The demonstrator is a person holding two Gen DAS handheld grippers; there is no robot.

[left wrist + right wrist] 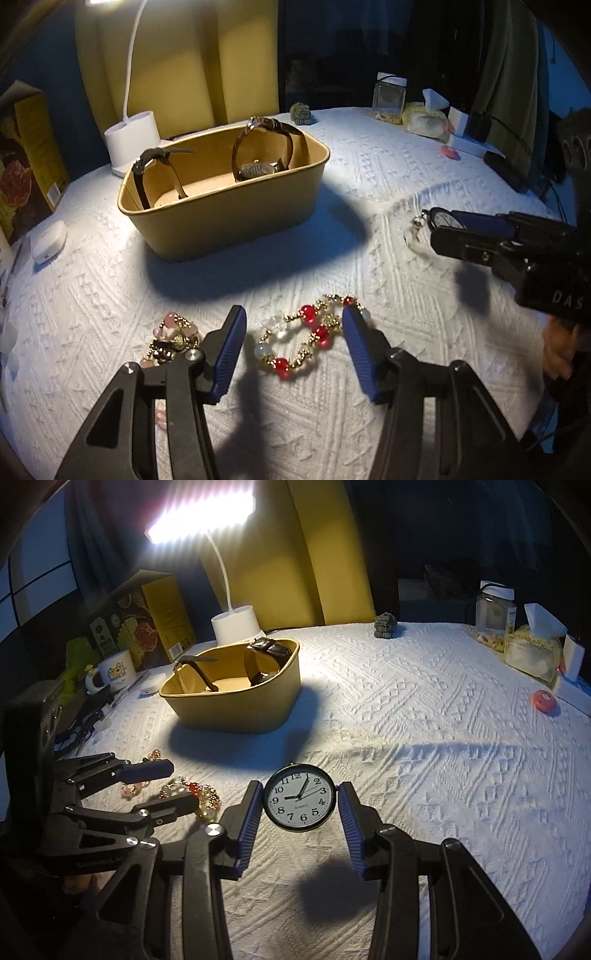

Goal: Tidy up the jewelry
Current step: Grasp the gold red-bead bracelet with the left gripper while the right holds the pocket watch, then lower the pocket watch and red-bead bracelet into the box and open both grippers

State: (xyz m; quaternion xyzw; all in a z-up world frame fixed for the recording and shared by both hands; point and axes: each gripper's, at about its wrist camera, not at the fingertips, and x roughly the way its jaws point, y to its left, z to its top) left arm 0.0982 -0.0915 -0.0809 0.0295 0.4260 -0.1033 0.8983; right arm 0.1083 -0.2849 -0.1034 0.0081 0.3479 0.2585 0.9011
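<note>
A tan oval box [225, 206] holds two dark strap watches [266, 147], and it also shows in the right wrist view [236, 701]. A red, white and gold bead bracelet [310, 336] lies on the white cloth between the fingers of my open left gripper [293, 332]. A pink bead bracelet [173, 336] lies just left of the left finger. My right gripper [300, 801] is shut on a round black-rimmed pocket watch [300, 802], held just above the cloth. In the left wrist view that watch [441, 219] sits at the right gripper's tip with a clear loop hanging.
A white lamp base [133, 140] stands behind the box. A white earbud case [48, 240] and a yellow carton [33, 147] are at the left. A jar [493, 616], tissue box [532, 653], small figurine [386, 626] and red round item [543, 700] sit at the back right.
</note>
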